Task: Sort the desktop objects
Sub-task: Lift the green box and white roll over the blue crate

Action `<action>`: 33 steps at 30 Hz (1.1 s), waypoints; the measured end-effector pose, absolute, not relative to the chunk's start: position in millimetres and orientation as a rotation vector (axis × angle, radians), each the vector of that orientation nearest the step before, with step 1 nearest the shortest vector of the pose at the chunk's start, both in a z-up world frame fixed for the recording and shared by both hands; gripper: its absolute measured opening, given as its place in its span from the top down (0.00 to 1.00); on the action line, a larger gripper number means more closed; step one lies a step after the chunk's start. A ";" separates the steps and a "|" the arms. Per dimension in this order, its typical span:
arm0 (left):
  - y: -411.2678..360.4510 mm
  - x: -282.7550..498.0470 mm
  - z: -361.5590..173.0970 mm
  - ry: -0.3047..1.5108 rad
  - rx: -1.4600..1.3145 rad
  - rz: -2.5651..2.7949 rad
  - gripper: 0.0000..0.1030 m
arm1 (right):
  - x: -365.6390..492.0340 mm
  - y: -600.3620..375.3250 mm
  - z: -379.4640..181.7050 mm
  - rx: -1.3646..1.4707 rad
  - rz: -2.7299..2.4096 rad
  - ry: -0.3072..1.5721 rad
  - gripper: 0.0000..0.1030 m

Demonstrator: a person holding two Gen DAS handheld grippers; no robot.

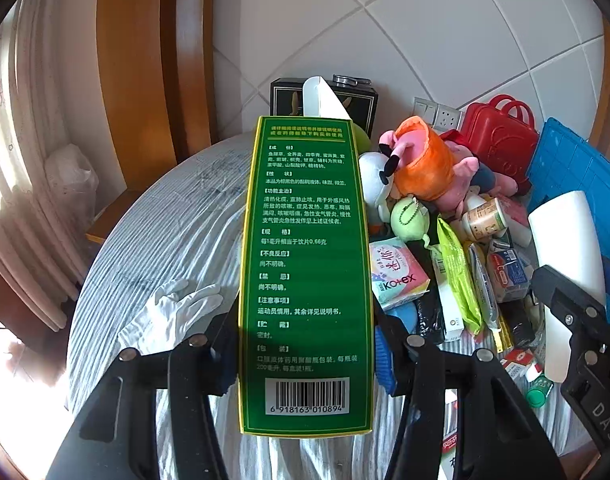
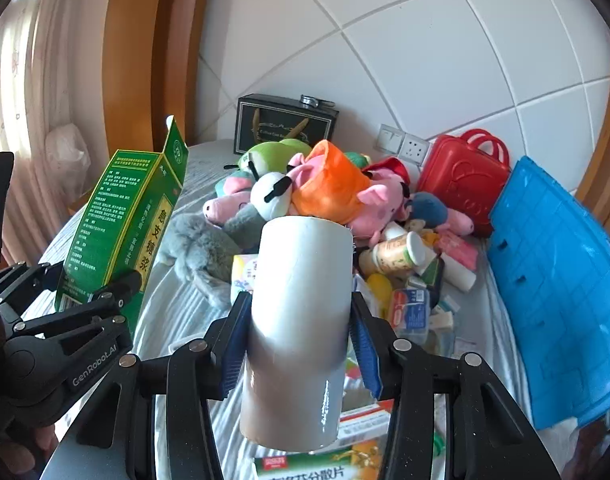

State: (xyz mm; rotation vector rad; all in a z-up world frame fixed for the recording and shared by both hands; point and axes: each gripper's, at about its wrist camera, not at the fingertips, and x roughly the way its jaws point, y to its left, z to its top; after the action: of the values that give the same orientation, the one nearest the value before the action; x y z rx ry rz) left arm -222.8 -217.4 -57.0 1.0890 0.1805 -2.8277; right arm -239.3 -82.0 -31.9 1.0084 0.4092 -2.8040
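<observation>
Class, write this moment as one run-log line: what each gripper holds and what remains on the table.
left gripper: shut on green box | right gripper: shut on white cup | plush toys still piled | blue crate beside pile

Bright daylight floods in from the curtained window point(image 1: 9, 128) at left, overexposing it; fisheye bends edges, corners dark.

2 close wrist views, angled down, sharing the toy pile point(image 1: 425, 168)

Left tool point(image 1: 305, 344) and right tool point(image 2: 301, 344) both clamped on something, angled downward, left one sitting at the right's 9 o'clock.
</observation>
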 end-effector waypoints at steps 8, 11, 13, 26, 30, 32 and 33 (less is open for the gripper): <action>-197.6 -216.8 -36.8 0.168 0.977 -2.890 0.50 | -234.9 -60.6 -1.3 0.907 -2.876 0.420 0.55; -189.4 -216.1 -29.1 0.156 0.946 -2.908 0.50 | -235.2 -52.3 9.6 0.868 -2.896 0.401 0.55; -182.0 -216.8 -24.2 0.132 0.923 -2.920 0.50 | -234.4 -44.3 17.3 0.837 -2.913 0.389 0.55; -82.5 -234.0 28.9 0.072 0.788 -3.082 0.50 | -226.2 54.5 81.8 0.610 -3.100 0.269 0.55; -22.1 -236.3 43.8 0.020 0.767 -3.126 0.50 | -215.1 112.6 108.9 0.489 -3.171 0.229 0.55; 12.9 -238.0 54.9 0.025 0.745 -3.151 0.50 | -211.7 149.8 120.4 0.457 -3.190 0.204 0.55; 32.9 -239.1 61.5 0.035 0.733 -3.163 0.50 | -210.4 168.6 125.7 0.441 -3.201 0.199 0.55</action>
State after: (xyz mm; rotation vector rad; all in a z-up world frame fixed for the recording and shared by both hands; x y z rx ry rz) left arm -239.1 32.9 61.5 0.7333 0.0350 -3.1629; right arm -210.4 168.6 125.7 0.4411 0.1993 -3.2015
